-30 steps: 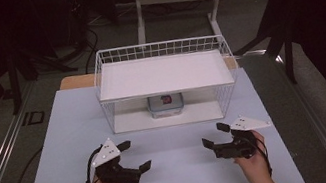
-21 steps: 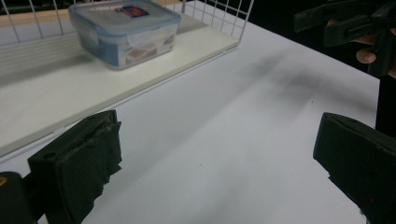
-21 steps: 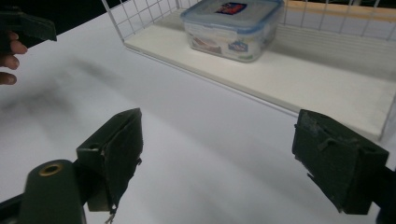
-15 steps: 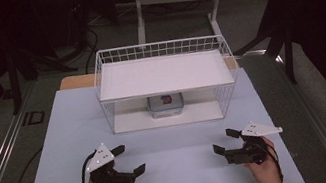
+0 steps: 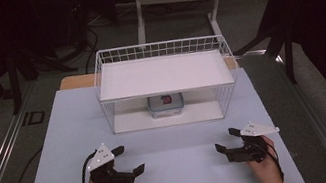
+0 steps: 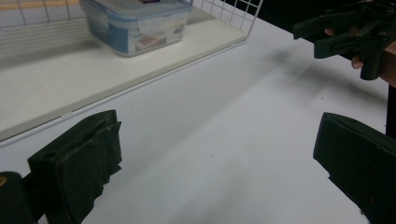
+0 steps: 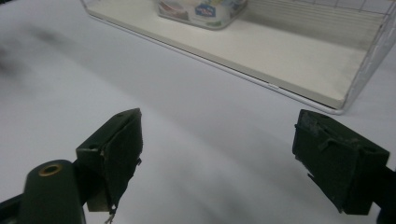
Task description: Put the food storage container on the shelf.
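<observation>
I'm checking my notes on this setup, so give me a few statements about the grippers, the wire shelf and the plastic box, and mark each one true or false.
1. The clear plastic lidded box sits on the lower level of the white wire shelf rack. True.
2. The left gripper is shut on the box. False: its jaws stand wide apart over the pale tabletop, holding nothing.
3. The right gripper is open. True.
4. A second box rests on the rack's top board. False: the top board is bare.
5. Both grippers are inside the rack. False: both are in front of it, near the table's near edge.
</observation>
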A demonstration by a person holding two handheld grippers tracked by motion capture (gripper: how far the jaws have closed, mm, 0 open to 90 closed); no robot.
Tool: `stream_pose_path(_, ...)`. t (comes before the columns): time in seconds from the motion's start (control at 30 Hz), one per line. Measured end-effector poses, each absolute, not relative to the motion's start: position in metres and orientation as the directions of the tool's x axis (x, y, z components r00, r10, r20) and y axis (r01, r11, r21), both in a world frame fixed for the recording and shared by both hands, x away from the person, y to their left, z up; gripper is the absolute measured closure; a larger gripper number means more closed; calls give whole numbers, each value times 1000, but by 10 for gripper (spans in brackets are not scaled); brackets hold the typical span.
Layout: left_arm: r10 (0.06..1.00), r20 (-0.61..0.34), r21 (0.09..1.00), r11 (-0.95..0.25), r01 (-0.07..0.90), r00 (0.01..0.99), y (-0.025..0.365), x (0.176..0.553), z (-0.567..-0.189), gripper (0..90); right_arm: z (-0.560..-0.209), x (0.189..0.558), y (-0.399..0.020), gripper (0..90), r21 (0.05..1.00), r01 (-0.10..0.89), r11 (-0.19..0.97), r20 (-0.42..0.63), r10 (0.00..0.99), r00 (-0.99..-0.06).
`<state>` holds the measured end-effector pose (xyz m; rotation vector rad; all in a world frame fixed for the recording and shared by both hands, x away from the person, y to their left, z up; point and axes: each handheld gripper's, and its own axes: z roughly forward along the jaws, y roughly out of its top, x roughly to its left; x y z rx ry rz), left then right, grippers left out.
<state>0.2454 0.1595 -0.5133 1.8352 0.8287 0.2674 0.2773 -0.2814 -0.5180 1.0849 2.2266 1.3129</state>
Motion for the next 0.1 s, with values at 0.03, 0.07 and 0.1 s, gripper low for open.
stream_pose_path(0.03, 648, -191, 885, -210, 415, 737, 159, 245, -514, 18, -518, 278, -281, 160, 852, 442, 279, 97, 747, -658)
stream_pose_path(0.07, 645, -193, 885, -211, 415, 739, 158, 245, -514, 18, -519, 278, -281, 160, 852, 440, 283, 92, 748, -658)
stream_pose_path(0.1, 645, -193, 885, -211, 415, 739, 158, 245, -514, 18, -518, 278, -280, 160, 853, 435, 288, 83, 748, -658)
